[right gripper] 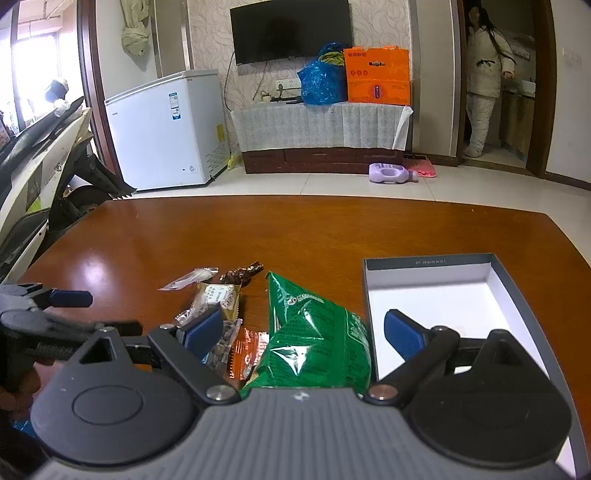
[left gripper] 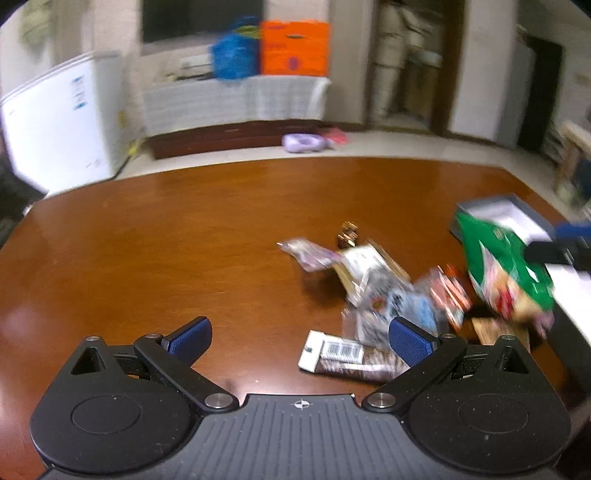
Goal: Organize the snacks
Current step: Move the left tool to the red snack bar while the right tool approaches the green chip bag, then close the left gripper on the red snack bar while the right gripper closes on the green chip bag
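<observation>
One green bag (right gripper: pixel 314 339), one box (right gripper: pixel 443 295), two tools spread.

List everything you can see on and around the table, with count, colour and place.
Wooden table: one, reddish brown, foreground.
Open cardboard box: one, grey outside, white inside, table's right.
Green crinkly snack bag: one, green, left of the box, between the right fingers.
Small wrapped snacks: several, brown, orange, clear, left of the bag.
Chest freezer: one, white, far left.
Wall television: one, black, back wall.
Orange gift bag: one, on the cabinet.
Blue plastic bag: one, beside it.
Purple bottle: one, on the floor.
Person: one, doorway.
Left hand-held gripper: open.
Right hand-held gripper: open.
</observation>
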